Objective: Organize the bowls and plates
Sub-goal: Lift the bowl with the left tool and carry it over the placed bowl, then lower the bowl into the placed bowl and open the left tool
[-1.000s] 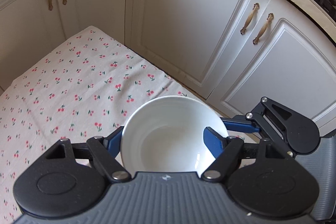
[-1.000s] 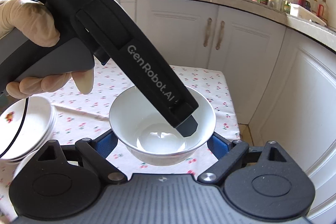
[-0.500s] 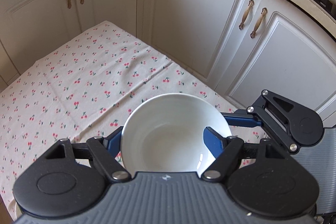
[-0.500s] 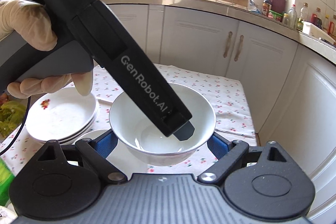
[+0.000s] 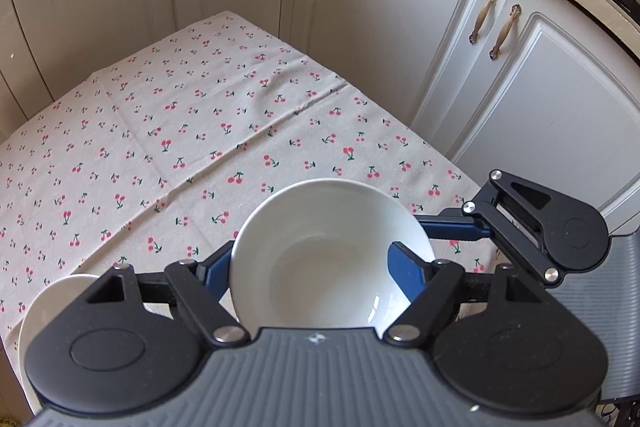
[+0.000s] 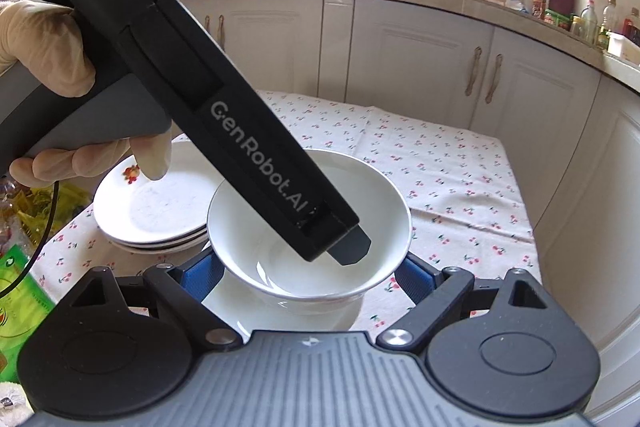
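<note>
Two grippers' fingers (image 5: 404, 267) clamping white bowl (image 5: 320, 251), opposite rim sides

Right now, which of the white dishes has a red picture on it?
The top plate of the stack, left of the bowl: it has a small red motif near its far rim. The bowl and the dish under it are plain white.

Glossy white ceramic bowl (image 5: 320, 251), matt printed cotton tablecloth (image 5: 192, 131)
</note>
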A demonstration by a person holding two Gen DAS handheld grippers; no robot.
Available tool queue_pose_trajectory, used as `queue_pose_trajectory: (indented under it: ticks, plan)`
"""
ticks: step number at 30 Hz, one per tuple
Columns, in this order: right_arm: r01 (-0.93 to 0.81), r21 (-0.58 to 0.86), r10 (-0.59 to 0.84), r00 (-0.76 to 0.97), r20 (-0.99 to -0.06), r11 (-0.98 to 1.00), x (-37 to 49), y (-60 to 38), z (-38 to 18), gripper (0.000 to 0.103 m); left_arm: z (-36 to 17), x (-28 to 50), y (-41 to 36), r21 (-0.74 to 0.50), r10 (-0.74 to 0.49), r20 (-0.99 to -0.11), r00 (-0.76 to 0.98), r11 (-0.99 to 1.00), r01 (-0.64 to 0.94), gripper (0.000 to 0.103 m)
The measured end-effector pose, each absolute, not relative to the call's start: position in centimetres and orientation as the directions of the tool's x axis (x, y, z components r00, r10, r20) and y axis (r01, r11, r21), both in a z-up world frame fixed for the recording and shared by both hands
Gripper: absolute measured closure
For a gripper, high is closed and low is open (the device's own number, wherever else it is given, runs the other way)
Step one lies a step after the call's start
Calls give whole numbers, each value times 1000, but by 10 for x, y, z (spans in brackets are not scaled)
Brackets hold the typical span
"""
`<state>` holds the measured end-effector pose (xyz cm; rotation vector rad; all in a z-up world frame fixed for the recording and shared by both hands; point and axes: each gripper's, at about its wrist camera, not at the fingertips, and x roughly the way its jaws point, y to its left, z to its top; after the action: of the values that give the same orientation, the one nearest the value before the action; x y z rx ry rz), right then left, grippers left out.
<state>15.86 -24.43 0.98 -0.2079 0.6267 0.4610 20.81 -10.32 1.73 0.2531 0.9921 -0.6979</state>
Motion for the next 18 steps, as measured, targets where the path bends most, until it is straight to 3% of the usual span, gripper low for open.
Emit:
queue_pose_trajectory:
  ticks: [18]
  plan:
    - [-507, -36, 371, 675, -638, 861, 160, -242, -3, 9, 2, 207, -95, -132, -417, -847, 328, 764, 631, 24]
